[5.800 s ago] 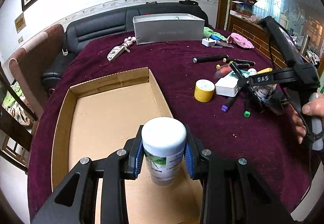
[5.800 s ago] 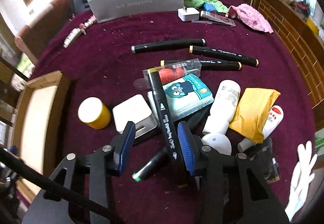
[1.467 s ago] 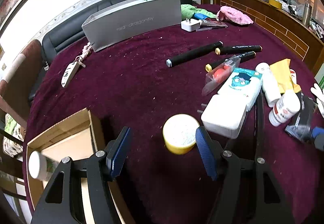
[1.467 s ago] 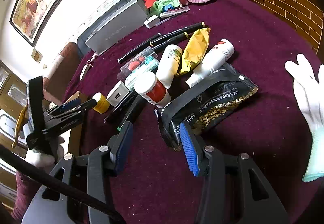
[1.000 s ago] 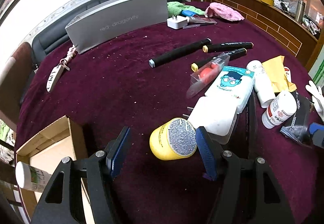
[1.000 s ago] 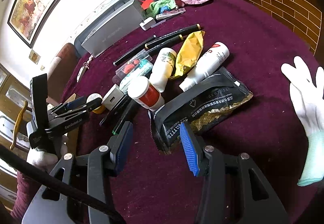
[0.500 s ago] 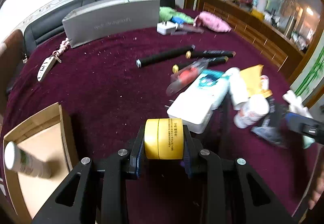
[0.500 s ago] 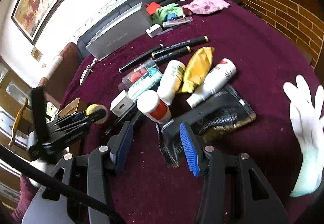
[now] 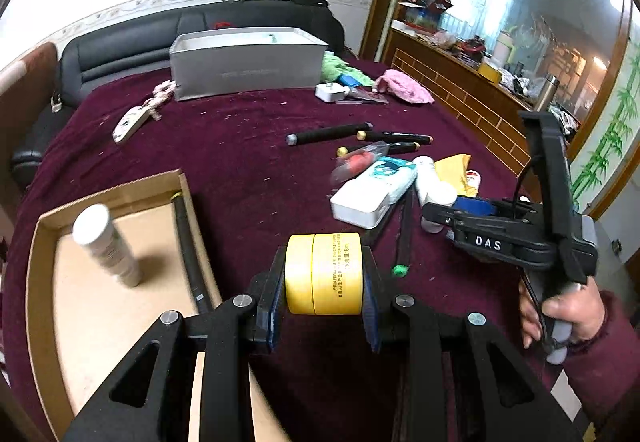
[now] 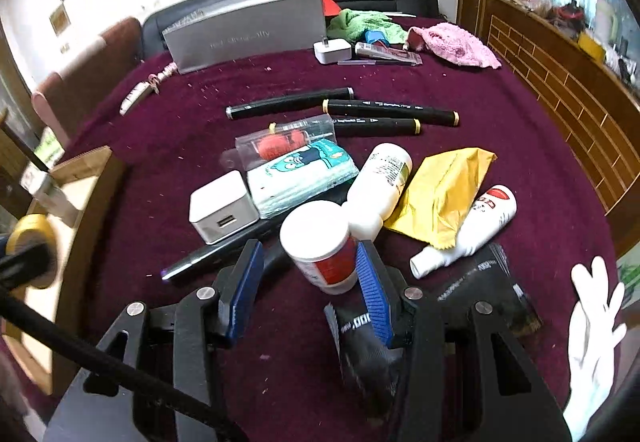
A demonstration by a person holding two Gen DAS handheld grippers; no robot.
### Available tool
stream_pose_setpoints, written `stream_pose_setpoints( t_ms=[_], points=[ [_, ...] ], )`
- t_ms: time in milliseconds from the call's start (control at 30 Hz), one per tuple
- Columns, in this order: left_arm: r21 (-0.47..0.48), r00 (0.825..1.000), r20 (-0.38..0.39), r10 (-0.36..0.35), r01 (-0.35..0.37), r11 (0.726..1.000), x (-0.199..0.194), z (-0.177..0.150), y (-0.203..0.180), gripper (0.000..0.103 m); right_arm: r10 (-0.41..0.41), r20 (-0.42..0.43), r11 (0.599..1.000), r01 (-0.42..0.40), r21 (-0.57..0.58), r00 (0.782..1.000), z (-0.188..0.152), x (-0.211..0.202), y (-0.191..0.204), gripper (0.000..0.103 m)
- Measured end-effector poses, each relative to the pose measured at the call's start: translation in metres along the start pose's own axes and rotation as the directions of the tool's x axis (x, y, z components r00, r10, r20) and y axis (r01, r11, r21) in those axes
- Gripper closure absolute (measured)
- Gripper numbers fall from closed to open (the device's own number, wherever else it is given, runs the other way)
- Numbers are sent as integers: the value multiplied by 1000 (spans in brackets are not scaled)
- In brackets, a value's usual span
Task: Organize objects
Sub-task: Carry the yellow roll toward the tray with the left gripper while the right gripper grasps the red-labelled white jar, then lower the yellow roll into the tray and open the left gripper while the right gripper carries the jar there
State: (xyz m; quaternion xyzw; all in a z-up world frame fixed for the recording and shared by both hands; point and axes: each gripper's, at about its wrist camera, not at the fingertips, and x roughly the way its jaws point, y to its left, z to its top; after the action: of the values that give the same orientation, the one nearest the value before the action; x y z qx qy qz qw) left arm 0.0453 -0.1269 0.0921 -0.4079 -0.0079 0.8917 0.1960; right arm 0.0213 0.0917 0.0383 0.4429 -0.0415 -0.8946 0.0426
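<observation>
Left hand-held gripper (image 9: 324,316) is pinching the yellow jar (image 9: 324,274) flat-end to flat-end, axis crosswise, above the tabletop (image 9: 240,170); cardboard tray (image 9: 116,194) lies just to its left, while the spread right hand-held gripper (image 10: 308,282) straddles the red-labelled jar (image 10: 320,246).

cardboard box (image 9: 44,282): near end cut off by frame edge | grey box (image 9: 248,68): lettering too blurred to read | black pouch (image 10: 480,282): partly hidden behind right gripper (image 10: 308,282)
</observation>
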Motion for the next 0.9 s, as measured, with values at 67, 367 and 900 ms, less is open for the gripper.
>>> stream_pose_setpoints(
  t_ms=[67, 367, 900],
  points=[
    [-18, 1000, 7, 11, -11, 1000, -4, -3, 9, 76, -19, 0, 1000, 19, -5, 1000, 0, 5, 0, 61],
    [-86, 999, 18, 28, -26, 996, -17, -20, 37, 76, 19, -27, 1000, -19, 17, 999, 14, 14, -6, 61],
    [-169, 996, 40, 78, -70, 983, -40, -42, 79, 75, 3, -88, 1000, -2, 11, 996, 18, 27, 0, 70]
  ],
)
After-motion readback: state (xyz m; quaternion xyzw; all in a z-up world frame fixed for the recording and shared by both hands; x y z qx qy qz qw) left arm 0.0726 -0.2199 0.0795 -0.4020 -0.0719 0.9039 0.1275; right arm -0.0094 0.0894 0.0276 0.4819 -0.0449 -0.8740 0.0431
